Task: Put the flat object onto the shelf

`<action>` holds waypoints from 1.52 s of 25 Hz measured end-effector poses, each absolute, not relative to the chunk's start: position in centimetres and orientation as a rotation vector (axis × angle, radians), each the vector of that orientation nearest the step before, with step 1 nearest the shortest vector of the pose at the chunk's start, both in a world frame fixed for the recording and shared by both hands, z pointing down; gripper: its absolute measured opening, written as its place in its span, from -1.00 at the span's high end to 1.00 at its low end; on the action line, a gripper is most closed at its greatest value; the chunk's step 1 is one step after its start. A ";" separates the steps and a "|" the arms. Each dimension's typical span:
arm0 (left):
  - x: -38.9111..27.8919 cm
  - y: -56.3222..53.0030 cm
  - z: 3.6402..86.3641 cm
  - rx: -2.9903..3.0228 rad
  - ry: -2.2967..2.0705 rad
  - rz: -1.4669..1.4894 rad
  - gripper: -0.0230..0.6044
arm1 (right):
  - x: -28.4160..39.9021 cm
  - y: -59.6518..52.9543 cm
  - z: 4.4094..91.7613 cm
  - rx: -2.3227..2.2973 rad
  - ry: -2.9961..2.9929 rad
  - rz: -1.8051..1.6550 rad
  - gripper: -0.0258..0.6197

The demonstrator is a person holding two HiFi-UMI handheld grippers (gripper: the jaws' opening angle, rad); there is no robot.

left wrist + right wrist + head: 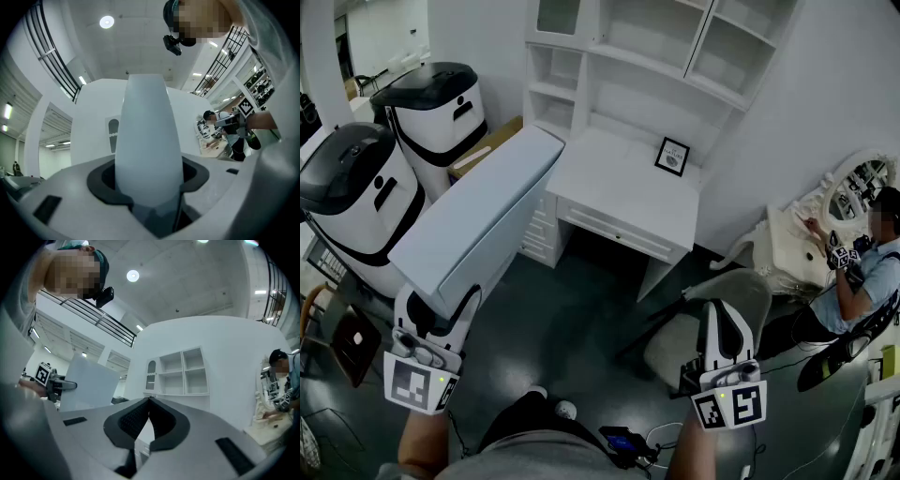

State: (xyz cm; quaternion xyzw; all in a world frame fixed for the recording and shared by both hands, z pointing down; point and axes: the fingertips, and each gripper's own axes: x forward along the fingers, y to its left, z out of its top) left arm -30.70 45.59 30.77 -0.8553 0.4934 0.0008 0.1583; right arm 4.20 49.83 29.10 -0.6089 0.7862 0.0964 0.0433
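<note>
The flat object is a long pale blue-white panel [478, 220]. My left gripper [439, 302] is shut on its near end at the lower left of the head view. The panel slants up and away toward the white desk [619, 183] below the white shelf unit [623, 52]. In the left gripper view the panel [147, 136] stands edge-on between the dark pads [101, 180]. My right gripper [722, 309] hangs at the lower right, shut and empty. The right gripper view shows its jaws [149, 401] closed tip to tip, with the panel [89, 383] to the left and the shelf unit [178, 373] ahead.
Two white-and-black machines [356, 192] [436, 103] stand at the left beside a cardboard box [487, 145]. A small picture frame [672, 157] stands on the desk. A grey chair [712, 314] is just past my right gripper. A person [862, 281] sits at an ornate vanity [797, 239] at far right.
</note>
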 end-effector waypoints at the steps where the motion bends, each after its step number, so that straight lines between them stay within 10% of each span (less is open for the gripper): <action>1: -30.7 45.6 30.8 -2.445 1.409 0.001 0.09 | 4.0 49.8 29.1 -1.857 2.406 0.297 0.84; 38: -26.7 39.4 31.2 -2.467 1.473 0.033 0.09 | 6.7 44.2 30.1 -1.765 2.410 0.183 0.83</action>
